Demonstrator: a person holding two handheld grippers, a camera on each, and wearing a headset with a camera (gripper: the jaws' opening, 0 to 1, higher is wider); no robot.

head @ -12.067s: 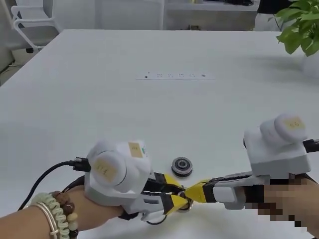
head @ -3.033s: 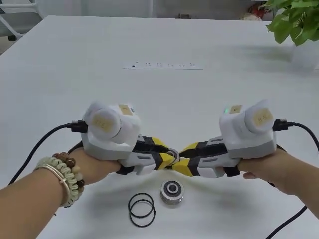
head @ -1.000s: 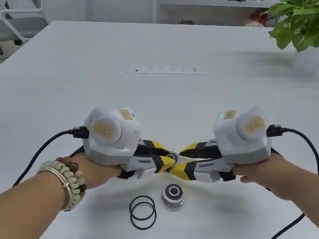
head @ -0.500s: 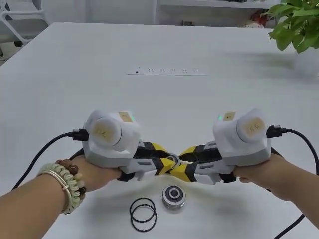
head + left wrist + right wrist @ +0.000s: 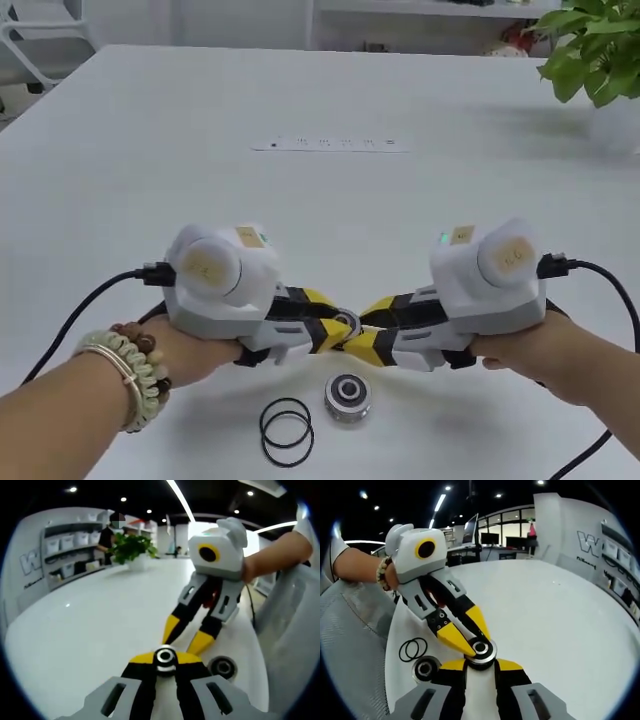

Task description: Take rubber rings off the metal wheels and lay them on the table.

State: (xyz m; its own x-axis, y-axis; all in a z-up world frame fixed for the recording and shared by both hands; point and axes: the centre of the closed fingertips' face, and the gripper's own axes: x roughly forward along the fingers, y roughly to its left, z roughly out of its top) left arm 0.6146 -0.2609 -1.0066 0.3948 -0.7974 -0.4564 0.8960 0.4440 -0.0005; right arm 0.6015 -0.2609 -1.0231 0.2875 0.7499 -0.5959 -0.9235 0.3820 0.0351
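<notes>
A small metal wheel (image 5: 347, 322) hangs in the air between two grippers that meet tip to tip above the white table (image 5: 320, 220). My left gripper (image 5: 335, 326) is shut on the wheel (image 5: 165, 656). My right gripper (image 5: 359, 331) comes from the opposite side, its jaws closed on the wheel's rim (image 5: 483, 650). Whether they pinch a rubber ring there, I cannot tell. A second wheel (image 5: 347, 397) lies flat on the table just below the grippers. Two black rubber rings (image 5: 287, 430) lie overlapping to its left.
A white strip (image 5: 330, 144) lies across the far middle of the table. A potted plant (image 5: 595, 50) stands at the far right corner. Black cables (image 5: 85, 305) trail from both grippers along the near table edge. A person (image 5: 107, 535) stands by shelves in the background.
Since 12 seconds ago the grippers have risen off the table with the wheel, and two rings now lie beside the loose wheel. Over the last second nothing has moved apart from slight camera shift.
</notes>
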